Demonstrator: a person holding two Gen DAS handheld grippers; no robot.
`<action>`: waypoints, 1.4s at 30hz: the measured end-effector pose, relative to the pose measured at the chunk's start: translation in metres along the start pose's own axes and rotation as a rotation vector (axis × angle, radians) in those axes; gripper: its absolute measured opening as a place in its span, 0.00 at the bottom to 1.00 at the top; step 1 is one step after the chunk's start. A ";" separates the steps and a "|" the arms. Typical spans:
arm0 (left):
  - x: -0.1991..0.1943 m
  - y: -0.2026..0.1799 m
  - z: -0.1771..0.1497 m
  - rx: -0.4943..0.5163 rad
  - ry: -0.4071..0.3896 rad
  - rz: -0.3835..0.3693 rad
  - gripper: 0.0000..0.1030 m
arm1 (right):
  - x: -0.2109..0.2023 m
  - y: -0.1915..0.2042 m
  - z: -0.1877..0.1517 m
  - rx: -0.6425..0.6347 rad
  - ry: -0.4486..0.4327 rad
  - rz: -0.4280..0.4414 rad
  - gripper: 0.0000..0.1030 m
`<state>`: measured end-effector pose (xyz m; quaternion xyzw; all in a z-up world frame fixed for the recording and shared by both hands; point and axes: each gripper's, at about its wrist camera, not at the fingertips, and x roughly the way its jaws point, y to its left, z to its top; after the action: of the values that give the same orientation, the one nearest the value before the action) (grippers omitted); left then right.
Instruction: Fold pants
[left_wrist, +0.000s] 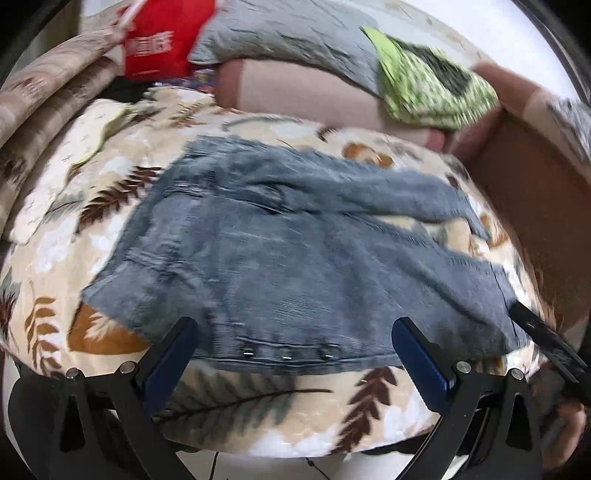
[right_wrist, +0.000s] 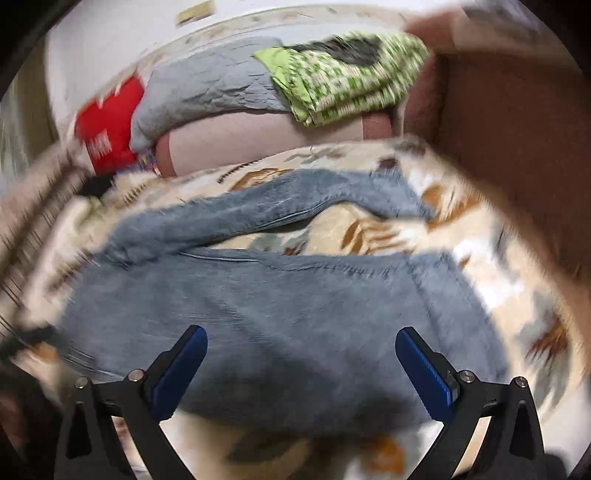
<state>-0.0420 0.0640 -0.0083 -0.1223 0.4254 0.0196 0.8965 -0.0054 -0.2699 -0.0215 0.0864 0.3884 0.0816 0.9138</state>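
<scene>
We see grey-blue corduroy pants (left_wrist: 295, 254) spread flat on the leaf-print blanket (left_wrist: 258, 402), legs parted (both views blurred). Our left gripper (left_wrist: 295, 332) hangs over the waistband edge nearest us, our right gripper (right_wrist: 301, 343) over one leg; both gape wide, gripping nothing.

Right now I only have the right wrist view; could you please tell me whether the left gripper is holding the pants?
Observer: No, the left gripper is open, above the near edge of the pants.
Operator: What lies between its fingers?
Observer: Three metal snaps along that edge.
Operator: Where does my gripper appear?
Observer: The right gripper shows one black finger at the near leg's hem.
</scene>
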 end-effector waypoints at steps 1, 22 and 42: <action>-0.004 0.013 0.000 -0.050 -0.021 -0.003 1.00 | -0.006 -0.005 -0.001 0.047 0.021 0.042 1.00; 0.062 0.131 -0.006 -0.437 0.091 0.097 0.98 | 0.015 -0.176 -0.036 0.848 0.118 0.171 0.82; -0.001 0.115 0.008 -0.405 -0.054 0.139 0.13 | -0.026 -0.165 0.022 0.462 0.062 -0.074 0.12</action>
<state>-0.0522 0.1771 -0.0258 -0.2698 0.3961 0.1699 0.8611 0.0059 -0.4383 -0.0248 0.2764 0.4277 -0.0405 0.8597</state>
